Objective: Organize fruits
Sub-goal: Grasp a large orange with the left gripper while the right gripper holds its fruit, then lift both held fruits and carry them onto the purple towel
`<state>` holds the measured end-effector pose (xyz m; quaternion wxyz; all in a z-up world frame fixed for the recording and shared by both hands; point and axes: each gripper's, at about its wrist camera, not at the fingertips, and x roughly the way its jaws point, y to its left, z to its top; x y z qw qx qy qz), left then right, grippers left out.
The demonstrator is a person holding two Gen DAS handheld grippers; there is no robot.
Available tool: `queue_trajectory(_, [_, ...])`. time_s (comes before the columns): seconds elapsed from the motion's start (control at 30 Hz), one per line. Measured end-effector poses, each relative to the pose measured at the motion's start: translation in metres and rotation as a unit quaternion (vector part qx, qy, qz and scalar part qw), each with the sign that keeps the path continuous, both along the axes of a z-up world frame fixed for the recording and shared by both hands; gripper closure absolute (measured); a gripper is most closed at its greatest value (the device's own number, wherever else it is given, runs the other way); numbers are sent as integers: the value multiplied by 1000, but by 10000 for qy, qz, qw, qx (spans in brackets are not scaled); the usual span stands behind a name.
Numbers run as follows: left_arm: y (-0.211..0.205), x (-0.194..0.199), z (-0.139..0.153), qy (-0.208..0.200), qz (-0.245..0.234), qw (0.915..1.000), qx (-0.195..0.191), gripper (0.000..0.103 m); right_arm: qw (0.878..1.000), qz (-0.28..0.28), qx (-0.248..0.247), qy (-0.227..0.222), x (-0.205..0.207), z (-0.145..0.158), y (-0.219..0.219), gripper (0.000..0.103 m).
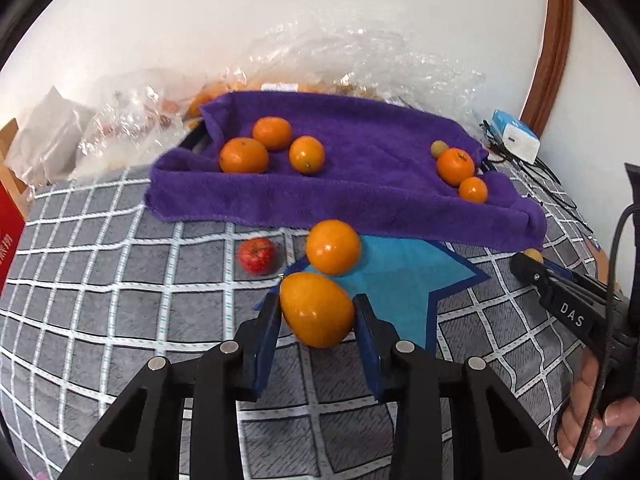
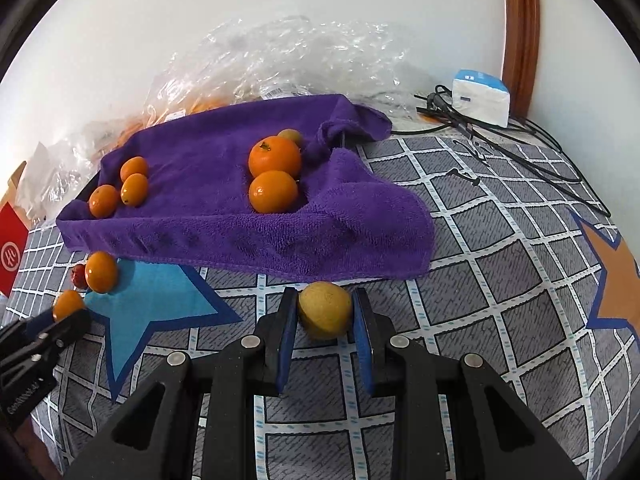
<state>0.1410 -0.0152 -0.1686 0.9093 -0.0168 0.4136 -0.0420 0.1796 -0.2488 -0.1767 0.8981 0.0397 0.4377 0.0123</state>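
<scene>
Partly sorted: five oranges and one small yellowish fruit already on the purple towel [image 1: 360, 184], three at its left end, the rest at its right. Left hand-held gripper [image 1: 316, 316] clamped on an orange [image 1: 316, 310] just in front of the towel. Right hand-held gripper [image 2: 325, 312] closed on a yellow-brown fruit [image 2: 325, 310] by the towel's near edge. Still loose before the towel: another orange [image 1: 333, 247], a red apple [image 1: 257, 255].

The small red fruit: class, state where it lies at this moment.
In the left wrist view the small red fruit lies on the checked cover, in front of the purple towel, just left of a loose orange.
</scene>
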Motion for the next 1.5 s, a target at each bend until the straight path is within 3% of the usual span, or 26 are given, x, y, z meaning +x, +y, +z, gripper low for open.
queue_trajectory(0.4, [24,-6,50,-876,193,9959,82,68,9994,276,-191,-96,-5,9,13,76])
queue_trajectory(0.73, [30,23,97,-1295,183,9913,-110,68,9971,374,-389,-538,6,74,22,76])
queue_trajectory(1.03, [46,72,126,-1408,384,9888,-302,68,9945,323,-347,-938,66,121,25,76])
queue_trajectory(1.3, [60,120,130,-1297,550,9888,-492,68,9960,277,-96,-848,132,130,25,76])
queue_trajectory(1.5, [53,154,123,-1215,559,9889,-651,68,9970,278,-177,-695,172,118,27,76])
